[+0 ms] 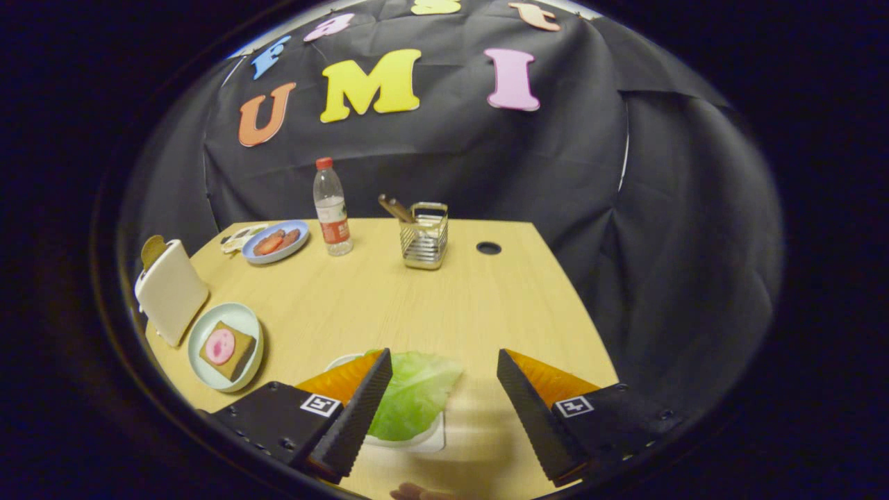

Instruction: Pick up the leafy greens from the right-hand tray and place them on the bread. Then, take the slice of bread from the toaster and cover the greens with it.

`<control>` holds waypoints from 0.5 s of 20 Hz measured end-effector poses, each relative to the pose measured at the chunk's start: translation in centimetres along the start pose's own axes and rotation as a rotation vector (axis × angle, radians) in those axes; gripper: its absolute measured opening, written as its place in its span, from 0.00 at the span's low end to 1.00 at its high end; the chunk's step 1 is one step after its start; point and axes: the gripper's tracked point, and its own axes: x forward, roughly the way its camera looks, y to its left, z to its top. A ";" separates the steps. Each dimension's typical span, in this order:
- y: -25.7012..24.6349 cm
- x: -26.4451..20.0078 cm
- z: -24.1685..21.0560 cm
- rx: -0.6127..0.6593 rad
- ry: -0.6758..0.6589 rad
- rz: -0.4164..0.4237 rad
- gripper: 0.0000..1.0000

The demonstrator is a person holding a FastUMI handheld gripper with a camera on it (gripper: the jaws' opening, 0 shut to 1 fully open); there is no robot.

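My gripper [444, 368] is open above the near edge of the wooden table. A light green lettuce leaf [415, 396] lies on a white tray [427, 442], partly under my left finger [354, 410] and reaching into the gap between the fingers. The right finger [531, 410] stands apart from the leaf. Off to the left, a pale round plate [239, 319] holds a bread slice [229, 352] topped with a pink round of meat [220, 346]. Behind that plate stands a cream toaster [170, 292] with a browned bread slice [152, 250] sticking out of its top.
At the back of the table stand a plastic water bottle [331, 208], a wire cutlery holder [424, 236] with wooden handles, and a blue plate [276, 242] of sliced food. A dark cable hole [488, 248] lies right of the holder. A fingertip [417, 492] shows below the tray.
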 end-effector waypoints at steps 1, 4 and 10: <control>0.3 0.9 -0.7 0.019 0.019 0.015 0.96; 0.2 3.0 -2.4 0.040 0.090 0.008 0.96; 0.5 5.0 -4.3 0.024 0.179 0.012 0.95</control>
